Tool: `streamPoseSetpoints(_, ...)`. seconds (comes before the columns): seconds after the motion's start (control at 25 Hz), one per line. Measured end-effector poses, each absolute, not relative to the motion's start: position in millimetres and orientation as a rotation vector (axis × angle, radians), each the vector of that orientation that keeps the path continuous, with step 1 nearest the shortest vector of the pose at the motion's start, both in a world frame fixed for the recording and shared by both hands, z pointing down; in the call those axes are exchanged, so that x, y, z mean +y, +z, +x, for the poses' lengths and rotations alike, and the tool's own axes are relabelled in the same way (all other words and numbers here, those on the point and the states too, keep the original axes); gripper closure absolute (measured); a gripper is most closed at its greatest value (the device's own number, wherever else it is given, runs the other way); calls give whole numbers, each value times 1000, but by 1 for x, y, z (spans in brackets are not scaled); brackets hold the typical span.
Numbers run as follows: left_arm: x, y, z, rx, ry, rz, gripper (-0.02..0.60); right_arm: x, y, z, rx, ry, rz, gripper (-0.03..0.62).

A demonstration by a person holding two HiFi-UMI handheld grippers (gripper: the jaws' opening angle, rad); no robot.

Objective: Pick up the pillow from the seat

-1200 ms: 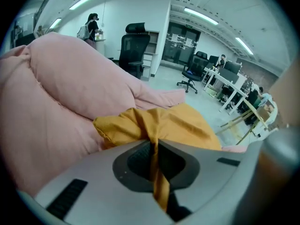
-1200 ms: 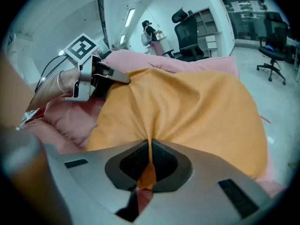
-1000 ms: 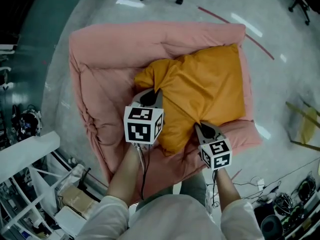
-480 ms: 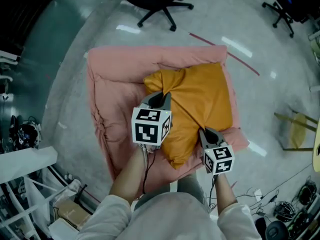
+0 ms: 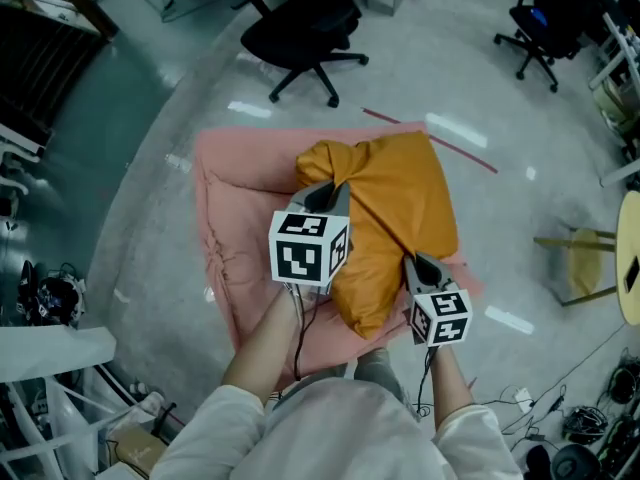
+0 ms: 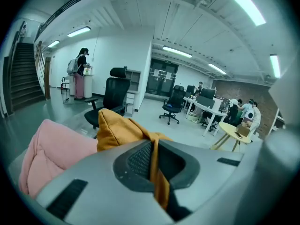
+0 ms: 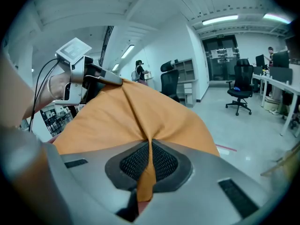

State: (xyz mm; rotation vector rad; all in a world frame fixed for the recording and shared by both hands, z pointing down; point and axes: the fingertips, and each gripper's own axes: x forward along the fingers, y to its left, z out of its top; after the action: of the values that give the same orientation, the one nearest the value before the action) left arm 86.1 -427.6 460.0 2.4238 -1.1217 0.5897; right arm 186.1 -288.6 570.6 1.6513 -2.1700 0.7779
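A pink seat [image 5: 235,198] lies on the polished floor [image 5: 480,88] beneath the orange pillow [image 5: 400,208], which hangs bunched above it, pinched at two points, seemingly so the weight is shared and the slack cover does not slip. The left gripper [image 5: 335,186] has its jaws clamped on a fold near the pillow's far corner. The right gripper [image 5: 413,258] has its jaws shut tight on a fold at the near edge. Whether the lowest corner has cleared the seat cannot be told. A black office chair [image 5: 305,38] stands just beyond the seat, a second chair [image 5: 535,28] well off to the right. Nothing appears to block a straight lift.
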Motion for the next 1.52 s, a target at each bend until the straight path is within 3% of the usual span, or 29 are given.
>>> streamPoseSetpoints(0.48,-377,371,108,-968,376,2591,568,-243,490,208,-2072,563,1893,563)
streamPoseSetpoints(1.52,-122,396,215,-823,456,2568,568,25,516,297,-1997,667,1939,562)
